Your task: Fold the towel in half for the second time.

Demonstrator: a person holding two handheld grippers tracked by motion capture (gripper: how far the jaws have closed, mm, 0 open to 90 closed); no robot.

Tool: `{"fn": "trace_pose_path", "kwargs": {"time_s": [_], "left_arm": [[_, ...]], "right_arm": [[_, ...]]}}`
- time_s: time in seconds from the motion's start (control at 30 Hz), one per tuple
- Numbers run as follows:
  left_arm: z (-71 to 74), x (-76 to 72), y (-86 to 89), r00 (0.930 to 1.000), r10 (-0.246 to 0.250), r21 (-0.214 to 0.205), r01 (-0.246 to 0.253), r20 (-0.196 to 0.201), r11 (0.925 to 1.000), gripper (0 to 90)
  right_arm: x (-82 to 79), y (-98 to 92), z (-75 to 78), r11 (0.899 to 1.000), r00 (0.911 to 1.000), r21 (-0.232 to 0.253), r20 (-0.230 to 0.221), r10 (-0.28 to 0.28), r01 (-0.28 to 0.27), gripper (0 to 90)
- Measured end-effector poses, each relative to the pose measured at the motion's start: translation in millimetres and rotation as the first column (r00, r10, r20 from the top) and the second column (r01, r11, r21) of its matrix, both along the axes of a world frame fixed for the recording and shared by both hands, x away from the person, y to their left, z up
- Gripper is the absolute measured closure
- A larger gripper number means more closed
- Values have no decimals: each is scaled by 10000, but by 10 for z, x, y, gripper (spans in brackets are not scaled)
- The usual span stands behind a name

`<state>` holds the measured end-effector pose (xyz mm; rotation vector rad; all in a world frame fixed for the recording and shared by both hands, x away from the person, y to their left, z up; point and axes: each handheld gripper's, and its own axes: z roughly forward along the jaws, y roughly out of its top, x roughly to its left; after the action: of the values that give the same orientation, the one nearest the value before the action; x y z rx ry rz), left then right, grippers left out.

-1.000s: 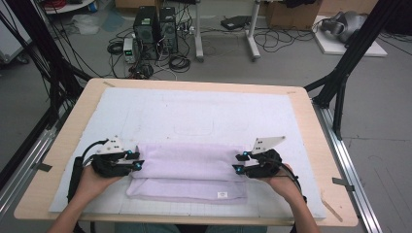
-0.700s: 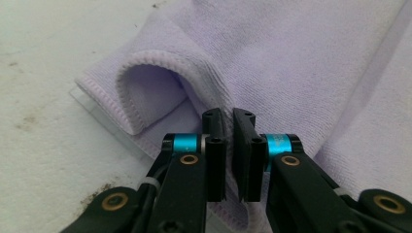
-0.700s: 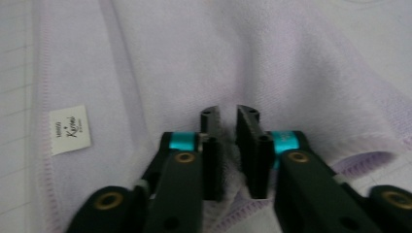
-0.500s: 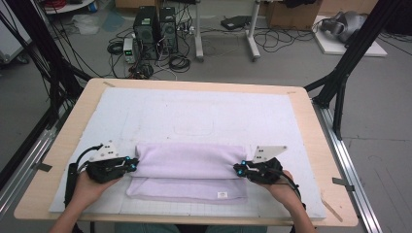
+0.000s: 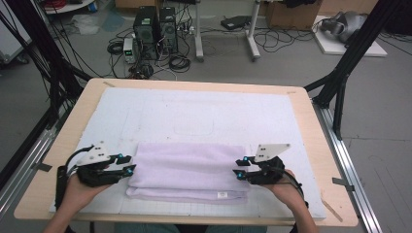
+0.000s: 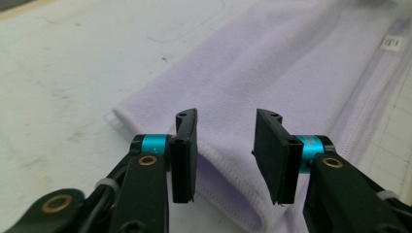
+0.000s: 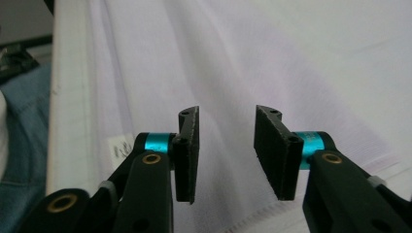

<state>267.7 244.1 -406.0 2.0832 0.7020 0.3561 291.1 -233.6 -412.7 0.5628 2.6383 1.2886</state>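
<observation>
Folded towel lies on mat, between left gripper and right gripper.

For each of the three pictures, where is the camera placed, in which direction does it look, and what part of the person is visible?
High view: above the person's side, facing forward and down on the table; both hands, left claw and right claw at the ends of the folded lilac towel.
Left gripper view: rides the left claw, jaws apart above the towel's end.
Right gripper view: rides the right claw, jaws apart over the towel.
All share the towel.
</observation>
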Motion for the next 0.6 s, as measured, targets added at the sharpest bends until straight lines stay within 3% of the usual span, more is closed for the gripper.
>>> {"fn": "trace_pose_path", "kwargs": {"time_s": [0.07, 0.17, 0.23, 0.33, 0.43, 0.6], "left_arm": [[-124, 56, -80, 9993, -173, 216, 180, -331, 9996, 626], [-293, 104, -184, 9972, -228, 870, 289, -708, 9958, 628], [-343, 97, -204, 9982, -247, 890, 295, -545, 9956, 645], [-333, 66, -204, 9983, -312, 817, 351, -482, 9960, 840], [-276, 17, -160, 9989, -373, 743, 394, -289, 9965, 865], [-67, -208, -24, 9985, -521, 176, 518, 163, 9985, 864]], "right_arm": [[2, 60, -94, 9988, 9998, -468, -122, 126, -131, 593], [-10, 106, -190, 9957, 9999, -916, -57, 121, -126, 615], [-17, 123, -247, 9949, 9998, -1001, -193, 103, -122, 674], [-33, 126, -284, 9973, 9998, -718, -147, 106, -116, 820], [-61, 119, -253, 9983, 9998, -560, -35, 183, -185, 868], [-208, 16, -31, 9987, 9990, 326, 223, 383, -391, 867]]}}
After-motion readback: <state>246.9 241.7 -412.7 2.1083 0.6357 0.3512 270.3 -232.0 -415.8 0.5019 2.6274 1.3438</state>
